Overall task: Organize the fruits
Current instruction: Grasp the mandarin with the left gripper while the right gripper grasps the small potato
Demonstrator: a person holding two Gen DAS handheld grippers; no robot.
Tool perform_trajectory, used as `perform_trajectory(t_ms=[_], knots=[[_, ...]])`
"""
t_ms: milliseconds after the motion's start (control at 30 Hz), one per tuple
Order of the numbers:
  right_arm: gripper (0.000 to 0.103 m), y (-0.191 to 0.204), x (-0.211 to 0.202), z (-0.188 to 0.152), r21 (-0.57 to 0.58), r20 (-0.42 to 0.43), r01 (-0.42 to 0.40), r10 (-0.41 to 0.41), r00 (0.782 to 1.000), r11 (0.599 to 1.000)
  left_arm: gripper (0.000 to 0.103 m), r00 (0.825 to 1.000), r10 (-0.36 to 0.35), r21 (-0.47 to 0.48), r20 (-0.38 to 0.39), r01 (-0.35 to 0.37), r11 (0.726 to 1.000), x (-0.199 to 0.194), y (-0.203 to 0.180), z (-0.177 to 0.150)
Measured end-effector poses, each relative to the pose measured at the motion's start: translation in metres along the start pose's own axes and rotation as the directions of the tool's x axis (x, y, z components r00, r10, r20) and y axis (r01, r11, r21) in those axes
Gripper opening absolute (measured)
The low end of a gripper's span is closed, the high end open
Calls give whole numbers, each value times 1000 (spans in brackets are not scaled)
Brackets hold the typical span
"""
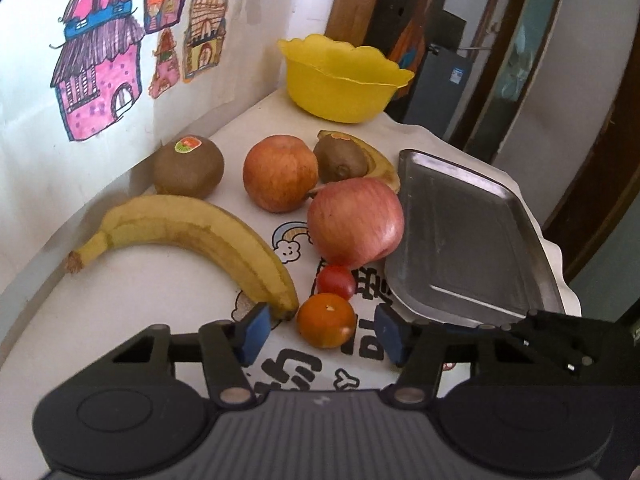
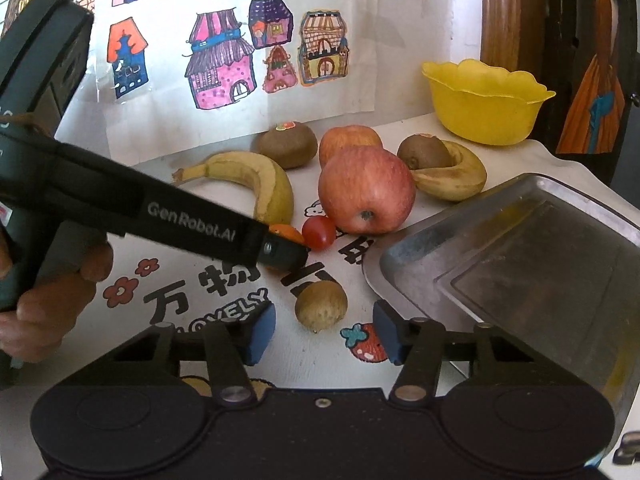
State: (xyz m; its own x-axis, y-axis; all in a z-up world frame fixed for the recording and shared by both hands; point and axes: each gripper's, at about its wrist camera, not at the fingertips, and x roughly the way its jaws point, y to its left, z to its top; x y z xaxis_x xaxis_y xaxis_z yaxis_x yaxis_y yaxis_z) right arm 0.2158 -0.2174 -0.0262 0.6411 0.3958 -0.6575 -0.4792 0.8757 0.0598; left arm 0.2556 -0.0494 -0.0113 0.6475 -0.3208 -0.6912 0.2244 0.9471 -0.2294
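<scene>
Right gripper [image 2: 324, 334] sits lowest in its view, blue pads apart, with a small tan fruit [image 2: 321, 305] between them but not touching either. Left gripper [image 1: 320, 334] is the same deal: pads apart around an orange tomato [image 1: 326, 321], gaps on both sides. Just behind that is a red cherry tomato [image 1: 336, 282], then a big apple [image 1: 355, 222]. Metal tray [image 1: 460, 236] lies just right of the fruit, and a yellow bowl [image 1: 344, 80] stands at the back.
</scene>
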Motion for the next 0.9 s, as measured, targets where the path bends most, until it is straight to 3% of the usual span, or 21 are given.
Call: perform_trajectory(t_ms=[67,367,567,633,900], knots=[[54,0,1,0,-4,2,-1,1,1000,1000,51,999,2,-13,-32,-3,1000,3,-1,1],[48,1,3,2,3,7,-20,20,1000,1000,48,1000,15,-33,-25,-16,999,7,-3,1],[36,0,3,1,17,13,-20,20,1000,1000,36,999,29,-29,-22,-30,999,7,-4,0],[30,-1,2,1,28,15,-15,14,1000,1000,35,999,28,-26,-21,-29,999,6,-4,-1],[30,-1,-9,-6,55,20,-6,5,1000,998,35,999,31,-16,-23,-32,999,-2,-6,-7]])
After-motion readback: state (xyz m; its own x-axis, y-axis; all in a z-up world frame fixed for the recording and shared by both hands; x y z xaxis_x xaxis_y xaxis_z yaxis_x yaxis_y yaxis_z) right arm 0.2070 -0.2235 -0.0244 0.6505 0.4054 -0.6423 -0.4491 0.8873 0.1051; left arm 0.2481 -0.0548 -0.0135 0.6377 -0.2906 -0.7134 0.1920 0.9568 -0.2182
